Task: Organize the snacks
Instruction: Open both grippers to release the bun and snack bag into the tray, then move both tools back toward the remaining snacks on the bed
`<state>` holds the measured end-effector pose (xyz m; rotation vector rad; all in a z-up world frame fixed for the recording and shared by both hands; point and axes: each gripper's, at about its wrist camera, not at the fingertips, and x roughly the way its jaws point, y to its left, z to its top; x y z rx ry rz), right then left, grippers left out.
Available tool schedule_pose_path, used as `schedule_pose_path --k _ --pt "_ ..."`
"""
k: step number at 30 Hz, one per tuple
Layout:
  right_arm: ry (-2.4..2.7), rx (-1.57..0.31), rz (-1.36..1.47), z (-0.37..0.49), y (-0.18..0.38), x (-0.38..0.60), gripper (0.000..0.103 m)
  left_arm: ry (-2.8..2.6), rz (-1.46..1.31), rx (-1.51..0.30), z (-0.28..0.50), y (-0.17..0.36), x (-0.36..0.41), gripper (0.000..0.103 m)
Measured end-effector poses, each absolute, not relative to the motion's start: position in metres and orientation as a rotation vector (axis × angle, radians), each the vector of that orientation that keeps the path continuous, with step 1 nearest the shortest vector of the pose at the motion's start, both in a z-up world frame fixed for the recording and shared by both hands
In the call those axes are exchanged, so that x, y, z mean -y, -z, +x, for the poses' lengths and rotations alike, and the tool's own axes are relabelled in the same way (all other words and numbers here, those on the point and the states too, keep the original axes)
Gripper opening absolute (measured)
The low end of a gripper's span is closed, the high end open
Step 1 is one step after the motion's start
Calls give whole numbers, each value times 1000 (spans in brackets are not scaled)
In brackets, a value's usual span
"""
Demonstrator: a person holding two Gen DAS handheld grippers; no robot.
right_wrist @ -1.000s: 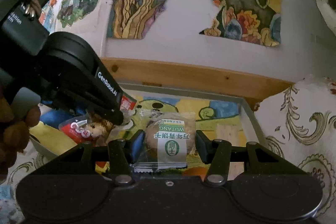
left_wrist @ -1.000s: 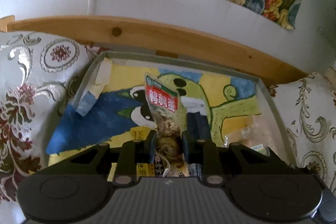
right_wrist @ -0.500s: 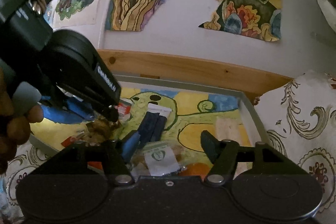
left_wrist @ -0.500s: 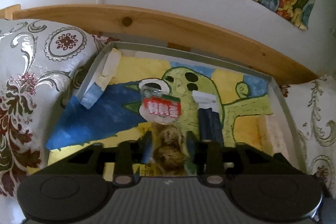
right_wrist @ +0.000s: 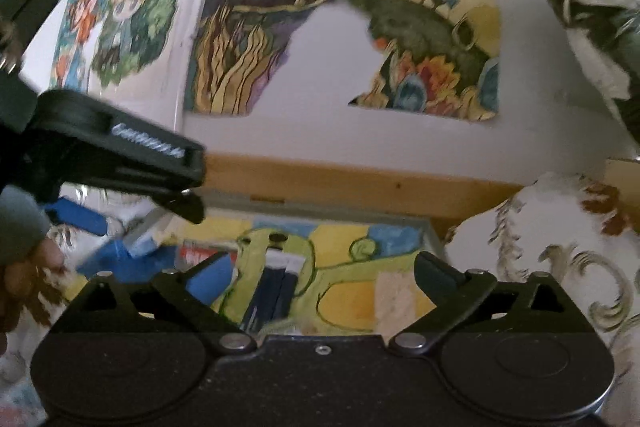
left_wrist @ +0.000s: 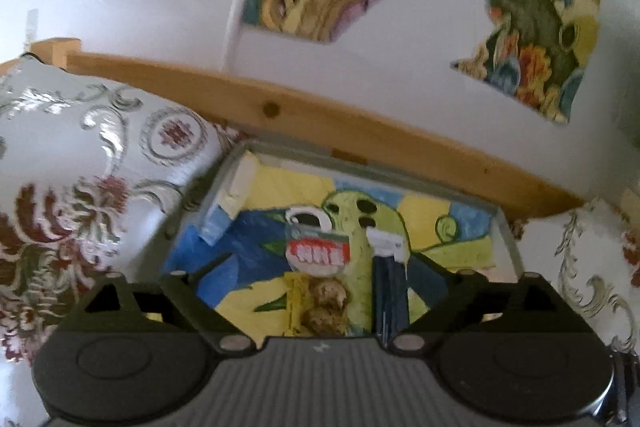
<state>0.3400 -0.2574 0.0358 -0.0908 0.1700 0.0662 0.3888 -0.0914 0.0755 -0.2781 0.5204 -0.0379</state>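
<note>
Left wrist view: my left tool point(left_wrist: 320, 283) is spread wide, holding nothing; snack bag point(left_wrist: 320, 279) lies in the tray point(left_wrist: 508, 227) just ahead, btwn the fingers. Right tool point(right_wrist: 320, 271) also wide open, empty, w/ dark blue packet point(right_wrist: 276, 291) ahead.

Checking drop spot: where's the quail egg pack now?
Left wrist view: the quail egg pack lies in the tray, centre, just left of the dark blue packet.

Rail point(left_wrist: 360, 125): wood, smooth, one knot. Tray point(left_wrist: 507, 231): grey rim, matt; painted paper liner. Pouch point(left_wrist: 320, 267): clear glossy plastic. Cushion point(left_wrist: 80, 163): woven cloth, shiny silver thread. Left gripper point(left_wrist: 316, 291) body: ribbed matt black plastic, metal pivot pins.
</note>
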Motion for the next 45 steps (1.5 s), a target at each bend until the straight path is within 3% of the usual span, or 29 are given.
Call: schedule_pose_path --k 5,21,45 --pt "-52 -137 -66 316 -66 262 102 17 -293 -462 360 -93 81 102" --pt "-42 -99 -52 219 -117 251 102 14 -315 -380 260 -115 43 102" --pt "-10 -219 -84 104 -67 241 102 -2 -170 -369 144 -75 30 103"
